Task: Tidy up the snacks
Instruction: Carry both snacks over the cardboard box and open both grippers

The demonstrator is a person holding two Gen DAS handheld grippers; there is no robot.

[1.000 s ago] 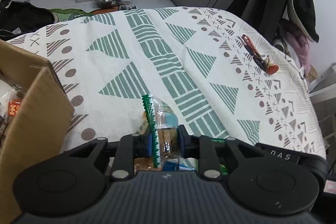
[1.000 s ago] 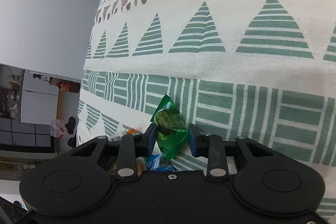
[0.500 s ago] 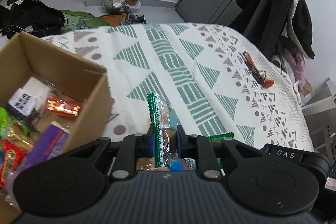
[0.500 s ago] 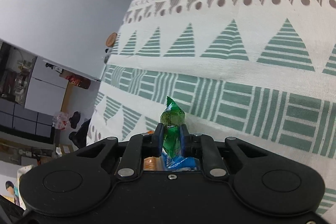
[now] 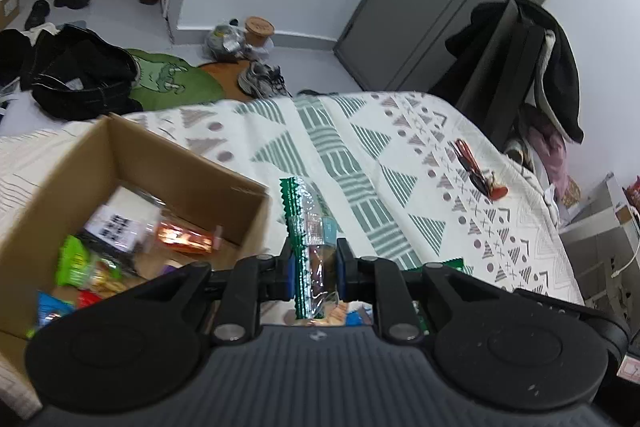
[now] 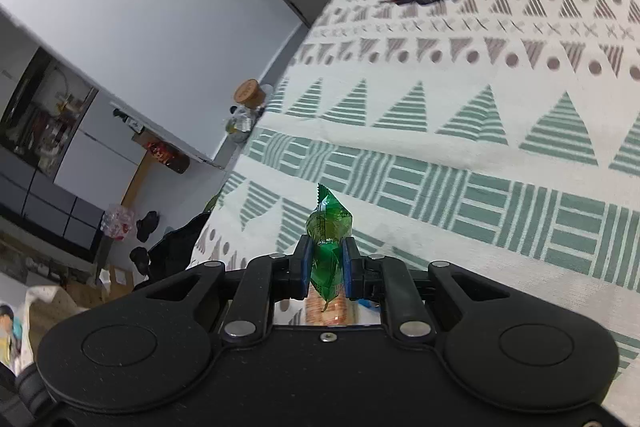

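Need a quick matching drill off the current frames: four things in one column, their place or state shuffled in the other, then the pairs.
Column 1
1. clear snack pack with green edge
2. green candy wrapper
3. cardboard box
4. red keychain bundle

Column 2
A. lying loose on the patterned cloth, far side
B. clamped in the right gripper
C. open, already holding snack packets
D. clamped in the left gripper

Pairs: 1-D, 2-B, 3-C, 4-A
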